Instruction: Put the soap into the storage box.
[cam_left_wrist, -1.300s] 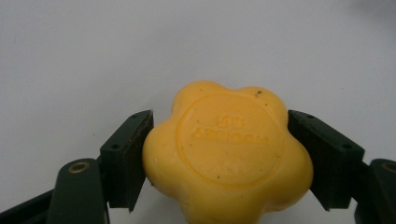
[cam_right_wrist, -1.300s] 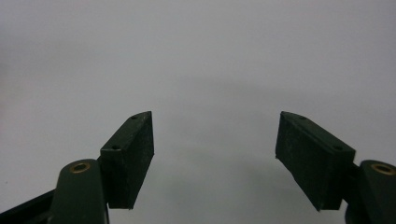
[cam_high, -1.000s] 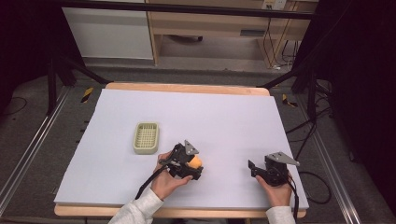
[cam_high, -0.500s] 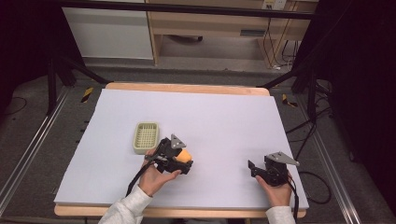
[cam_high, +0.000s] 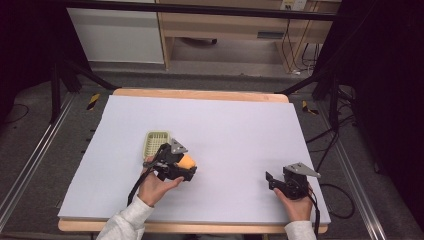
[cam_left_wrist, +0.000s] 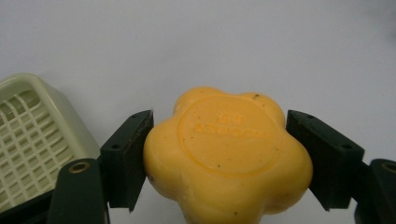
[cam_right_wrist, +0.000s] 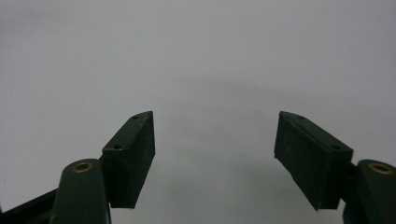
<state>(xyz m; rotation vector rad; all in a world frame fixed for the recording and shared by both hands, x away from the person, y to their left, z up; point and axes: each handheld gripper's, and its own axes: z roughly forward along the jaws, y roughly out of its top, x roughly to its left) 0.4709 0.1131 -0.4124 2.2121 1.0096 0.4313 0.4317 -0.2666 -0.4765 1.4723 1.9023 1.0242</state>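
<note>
Moved up and leftward since a second ago: left gripper (cam_high: 186, 165), now just beside the pale green slotted plastic basket (cam_high: 155, 142). Clamped between its two black jaws, one flower-shaped yellow-orange soap bar (cam_left_wrist: 227, 156) with a round embossed stamp, both pads pressed against its sides, held over the white table sheet (cam_high: 235, 130). Basket corner seen at the left edge of the left gripper view. Unmoved near the front right: right gripper (cam_right_wrist: 215, 154), jaws spread wide, gripping nothing. Count: two grippers, one soap, one basket.

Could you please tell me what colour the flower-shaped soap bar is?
Yellow-orange flower-shaped soap bar, clearest in the left gripper view.
</note>
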